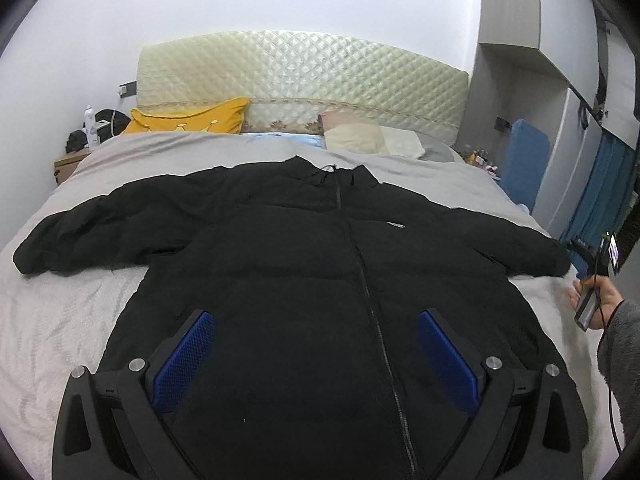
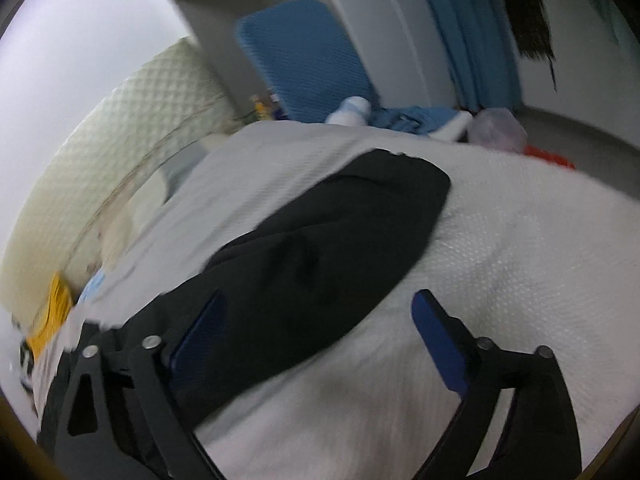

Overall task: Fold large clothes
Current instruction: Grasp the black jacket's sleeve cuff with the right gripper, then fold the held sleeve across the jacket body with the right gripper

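Note:
A black puffer jacket point(image 1: 288, 248) lies flat and zipped on the bed point(image 1: 60, 312), collar toward the headboard, both sleeves spread out sideways. My left gripper point(image 1: 316, 320) is open and empty, hovering above the jacket's lower front. My right gripper point(image 2: 320, 304) is open and empty above the jacket's right sleeve point(image 2: 340, 232), near the cuff; the view is blurred. The right hand and its gripper body point(image 1: 592, 280) show at the right edge of the left wrist view, beside the sleeve end.
Yellow pillow point(image 1: 192, 118), cream pillows point(image 1: 360, 136) and quilted headboard point(image 1: 300, 76) at the bed's far end. A nightstand point(image 1: 68, 164) with bottles at the left. A blue cushion point(image 2: 304, 56), blue curtain point(image 2: 464, 28) and floor clutter beside the bed on the right.

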Demonstrator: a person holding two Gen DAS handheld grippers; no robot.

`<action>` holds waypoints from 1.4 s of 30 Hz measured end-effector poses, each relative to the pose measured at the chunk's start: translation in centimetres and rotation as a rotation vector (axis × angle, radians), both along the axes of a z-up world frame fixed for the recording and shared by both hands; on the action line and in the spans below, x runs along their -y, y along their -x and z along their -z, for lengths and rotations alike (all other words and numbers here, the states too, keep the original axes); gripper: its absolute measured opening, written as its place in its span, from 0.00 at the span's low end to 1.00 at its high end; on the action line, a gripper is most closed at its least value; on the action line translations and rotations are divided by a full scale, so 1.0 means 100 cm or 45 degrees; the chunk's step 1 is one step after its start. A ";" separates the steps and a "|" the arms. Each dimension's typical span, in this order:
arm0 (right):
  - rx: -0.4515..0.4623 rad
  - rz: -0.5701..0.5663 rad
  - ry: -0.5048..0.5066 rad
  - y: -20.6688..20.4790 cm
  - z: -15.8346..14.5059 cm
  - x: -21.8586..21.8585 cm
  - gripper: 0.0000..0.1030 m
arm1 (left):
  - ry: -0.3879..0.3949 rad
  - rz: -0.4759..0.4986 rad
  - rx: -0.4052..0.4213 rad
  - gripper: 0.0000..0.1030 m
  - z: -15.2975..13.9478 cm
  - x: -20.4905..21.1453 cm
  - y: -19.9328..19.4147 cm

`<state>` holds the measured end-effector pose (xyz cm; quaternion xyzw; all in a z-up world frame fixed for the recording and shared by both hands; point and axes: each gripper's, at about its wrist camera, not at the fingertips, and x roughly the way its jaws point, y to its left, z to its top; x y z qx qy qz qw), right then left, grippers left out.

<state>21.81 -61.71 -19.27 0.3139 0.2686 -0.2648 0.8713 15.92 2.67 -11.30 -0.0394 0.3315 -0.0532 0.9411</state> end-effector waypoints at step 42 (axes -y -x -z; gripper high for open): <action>0.425 -0.668 0.588 -0.024 -0.305 -0.286 0.00 | 0.082 -0.148 0.158 0.99 -0.023 -0.055 0.024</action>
